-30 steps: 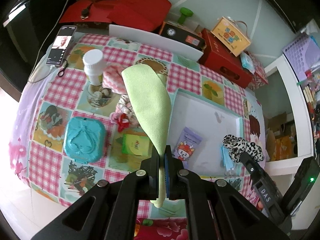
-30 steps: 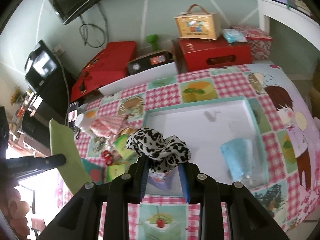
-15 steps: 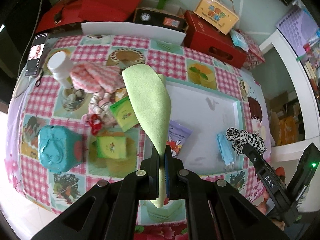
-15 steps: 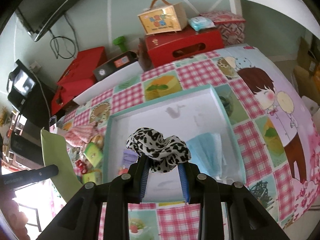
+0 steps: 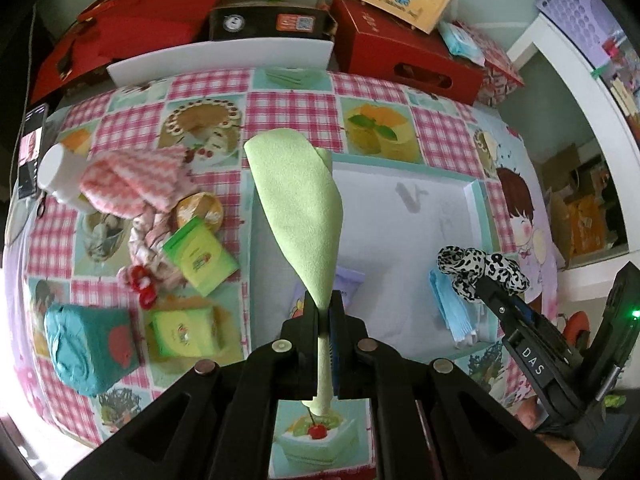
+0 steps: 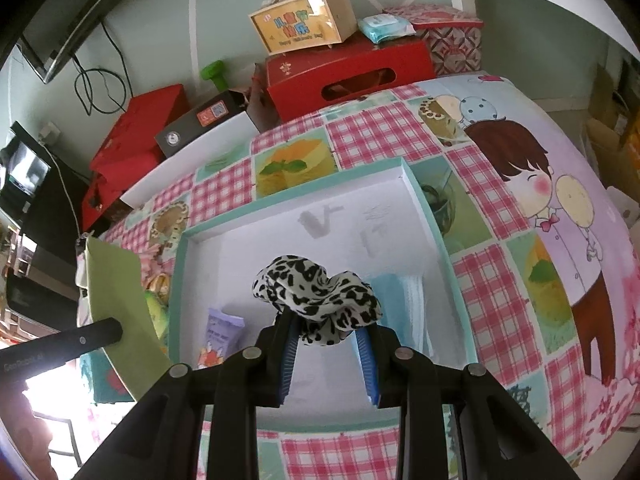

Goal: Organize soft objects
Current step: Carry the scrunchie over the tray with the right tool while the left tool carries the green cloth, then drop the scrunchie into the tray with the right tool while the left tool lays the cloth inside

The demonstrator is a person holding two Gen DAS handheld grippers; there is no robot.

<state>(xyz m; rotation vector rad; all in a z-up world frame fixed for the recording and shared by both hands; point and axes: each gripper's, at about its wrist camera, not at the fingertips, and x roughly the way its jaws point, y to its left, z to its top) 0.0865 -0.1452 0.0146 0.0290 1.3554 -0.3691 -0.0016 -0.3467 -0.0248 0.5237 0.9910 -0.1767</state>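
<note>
The green cloth point(image 5: 298, 204) is held in the left gripper point(image 5: 324, 312), whose fingers are clenched tight on its lower end, so the cloth stands up in front of the camera and hangs over the left part of the white tray point(image 5: 472, 196). The leopard scrunchie point(image 6: 316, 296) is grasped between the fingers of the right gripper point(image 6: 326, 344), above the near part of the same tray. In the tray already lie a blue face mask point(image 6: 400, 296) and a small purple packet point(image 6: 218, 330).

Compared with one second ago, both hands have come lower and closer over the tray. Before, the cloth was above the clutter at the left of the tray; now it is over the tray's left side, and the tray looks bigger in both views. The grip of both grippers has not changed.

I judge that both soft things are near their place and the next step is to let them go inside the tray. On the checked surface point(image 5: 376, 92) at the left remain a pink cloth point(image 5: 132, 180), green packets point(image 5: 198, 256) and a teal box point(image 5: 90, 350); the soft ones among them are not yet sorted
</note>
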